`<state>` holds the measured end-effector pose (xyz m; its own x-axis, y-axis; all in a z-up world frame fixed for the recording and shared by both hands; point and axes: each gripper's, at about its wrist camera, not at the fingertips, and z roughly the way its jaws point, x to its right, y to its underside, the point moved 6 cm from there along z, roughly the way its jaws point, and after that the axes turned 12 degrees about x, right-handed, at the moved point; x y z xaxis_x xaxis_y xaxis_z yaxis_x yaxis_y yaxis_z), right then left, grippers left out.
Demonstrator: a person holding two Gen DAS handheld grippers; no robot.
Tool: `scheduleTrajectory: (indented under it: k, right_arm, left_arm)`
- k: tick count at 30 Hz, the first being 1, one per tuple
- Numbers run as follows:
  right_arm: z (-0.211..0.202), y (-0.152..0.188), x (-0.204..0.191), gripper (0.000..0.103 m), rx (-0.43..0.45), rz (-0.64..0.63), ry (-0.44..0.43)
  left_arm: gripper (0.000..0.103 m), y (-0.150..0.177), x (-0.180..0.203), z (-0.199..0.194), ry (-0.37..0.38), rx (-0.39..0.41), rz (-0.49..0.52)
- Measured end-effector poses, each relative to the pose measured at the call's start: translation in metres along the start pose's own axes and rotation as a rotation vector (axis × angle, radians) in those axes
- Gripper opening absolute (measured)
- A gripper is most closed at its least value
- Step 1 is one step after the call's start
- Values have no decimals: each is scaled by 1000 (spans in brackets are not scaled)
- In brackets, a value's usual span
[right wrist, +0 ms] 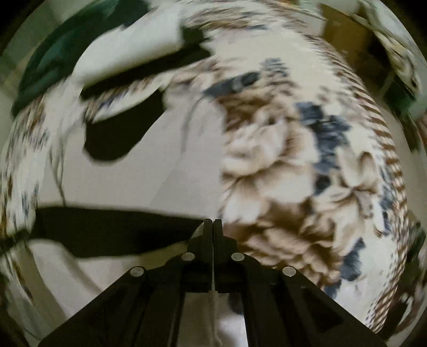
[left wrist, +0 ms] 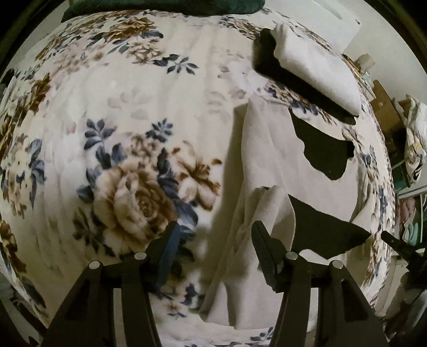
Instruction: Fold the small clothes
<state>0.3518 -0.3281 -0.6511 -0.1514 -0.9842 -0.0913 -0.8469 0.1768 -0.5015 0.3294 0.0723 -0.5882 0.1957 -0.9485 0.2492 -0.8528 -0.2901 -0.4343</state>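
Note:
A small cream garment with black trim (left wrist: 269, 160) lies on the floral blanket (left wrist: 128, 112), partly bunched. My left gripper (left wrist: 213, 237) is open just above the garment's near left edge, and a raised fold (left wrist: 269, 208) stands by its right finger. In the blurred right wrist view the same garment (right wrist: 149, 176) lies spread to the left with its black band (right wrist: 112, 229). My right gripper (right wrist: 212, 227) is shut on the garment's edge beside that band, and a thin strip of cloth shows between the fingers lower down.
A folded cream and black garment (left wrist: 315, 66) lies at the far right of the blanket, also seen in the right wrist view (right wrist: 128, 56). A dark green cushion (left wrist: 165, 5) sits at the far edge. Cardboard boxes and clutter (left wrist: 384, 106) stand beyond the bed's right side.

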Motion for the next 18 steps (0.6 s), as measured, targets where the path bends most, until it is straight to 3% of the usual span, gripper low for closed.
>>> scheduleTrajectory:
  k: [4, 6, 7, 8, 10, 12, 13, 14, 18]
  right_arm:
    - [-3, -10, -8, 3, -83, 59, -188]
    - [-1, -6, -19, 30, -134, 7, -215]
    - [1, -1, -28, 51, -149, -37, -221]
    - [4, 3, -33, 53, -156, -66, -221]
    - [19, 19, -43, 53, -206, -150, -191]
    - [29, 30, -49, 32, -211, -213, -158]
    - [35, 35, -51, 7, -207, -250, -129]
    - [36, 37, -52, 2, -190, -260, -111]
    - [27, 24, -43, 1, -84, -210, -47]
  left_arm:
    - [53, -4, -1, -7, -9, 23, -10]
    - [53, -5, 0, -11, -19, 36, 3]
    - [53, -5, 1, -11, -26, 40, 14]
    - [53, -4, 1, -11, -29, 39, 19]
    - [54, -2, 3, -7, -36, 27, 31]
    - [54, 1, 4, -5, -35, 20, 36]
    - [54, 1, 5, -5, -36, 22, 39]
    - [54, 1, 5, -5, -39, 26, 43]
    - [54, 1, 4, -8, -40, 42, 55]
